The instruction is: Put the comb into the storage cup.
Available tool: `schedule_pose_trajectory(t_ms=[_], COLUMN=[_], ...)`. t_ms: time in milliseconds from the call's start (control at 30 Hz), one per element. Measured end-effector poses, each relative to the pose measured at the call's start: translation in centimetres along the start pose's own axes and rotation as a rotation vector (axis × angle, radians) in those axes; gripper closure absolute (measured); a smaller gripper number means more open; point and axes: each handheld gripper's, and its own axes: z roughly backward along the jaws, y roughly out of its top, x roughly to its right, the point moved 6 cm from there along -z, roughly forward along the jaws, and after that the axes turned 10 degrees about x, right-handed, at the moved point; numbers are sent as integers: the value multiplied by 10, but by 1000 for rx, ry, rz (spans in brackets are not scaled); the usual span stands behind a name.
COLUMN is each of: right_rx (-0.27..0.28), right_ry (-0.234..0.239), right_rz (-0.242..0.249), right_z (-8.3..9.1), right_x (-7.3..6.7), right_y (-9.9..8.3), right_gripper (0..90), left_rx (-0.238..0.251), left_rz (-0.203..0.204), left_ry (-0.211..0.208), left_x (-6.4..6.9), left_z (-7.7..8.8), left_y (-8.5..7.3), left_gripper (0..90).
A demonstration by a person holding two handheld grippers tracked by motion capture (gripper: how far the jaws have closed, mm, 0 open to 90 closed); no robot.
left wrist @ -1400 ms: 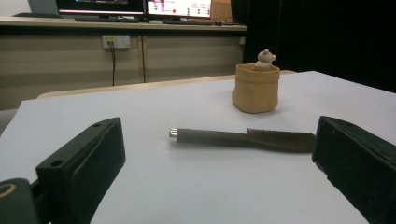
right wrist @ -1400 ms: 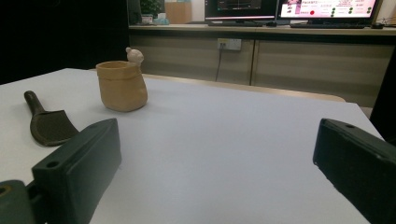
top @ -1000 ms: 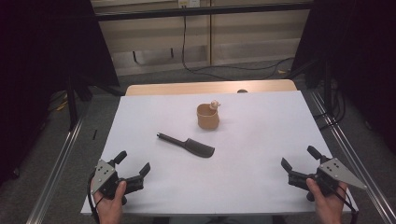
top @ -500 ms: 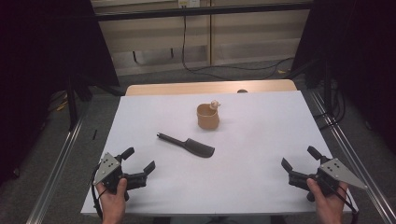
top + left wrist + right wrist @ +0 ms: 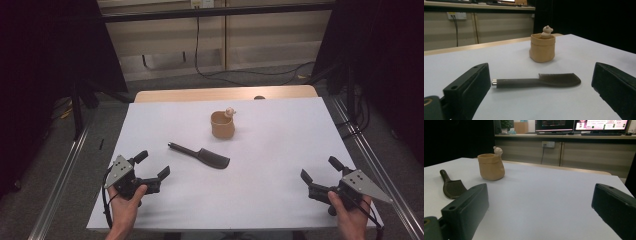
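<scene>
Dark plastic comb [image 5: 536, 81] with a long handle lies flat on the white counter [image 5: 270, 200], framed between my left gripper's [image 5: 151, 167] jaws and a little ahead of them. Those jaws stand wide apart and hold nothing. My right gripper [image 5: 320, 175] rests well off to the side, jaws equally spread and empty. Beyond the comb stands a tan soft pot [image 5: 542, 47] with a small bear figure [image 5: 547, 31]. I judge this the approach; next I should advance the left jaws and close across the handle.
</scene>
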Motion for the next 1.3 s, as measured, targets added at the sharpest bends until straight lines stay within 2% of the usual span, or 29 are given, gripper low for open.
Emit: schedule_pose_trajectory(t_ms=[133,267,500,567,767,800,900,933,1067,1300], right_rx=[0,5,2,2,5,6,3,3,5,2], right_ry=[0,2,3,4,7,9,10,11,11,20], right_rz=[-3,-1,-6,-7,-8,-8,-12,-13,-10,-20], right_z=[0,0,0,0,0,0,0,0,0,0], right_x=[0,0,0,0,-1,-1,-1,-1,-1,-2], right_y=[0,0,0,0,1,0,0,0,0,0], right_gripper=[3,3,3,3,3,2,2,2,1,2], left_rx=[0,-12,-19,-21,-28,-22,-24,-28,-46,-38], left_rz=[-13,2,10,-5,-12,1,1,6,-20,-7], left_ry=[-15,-17,-3,-3,-3,2,9,8,-11,-11], left_x=[1,-3,-8,-10,-11,-13,-17,-18,-20,-21], left_z=[-7,-22,-30,-32,-42,-45,-49,-50,-59,-64], left_y=[1,0,1,2,2,1,1,0,3,5], left_gripper=[22,23,20,17,36,37,38,38,76,88])
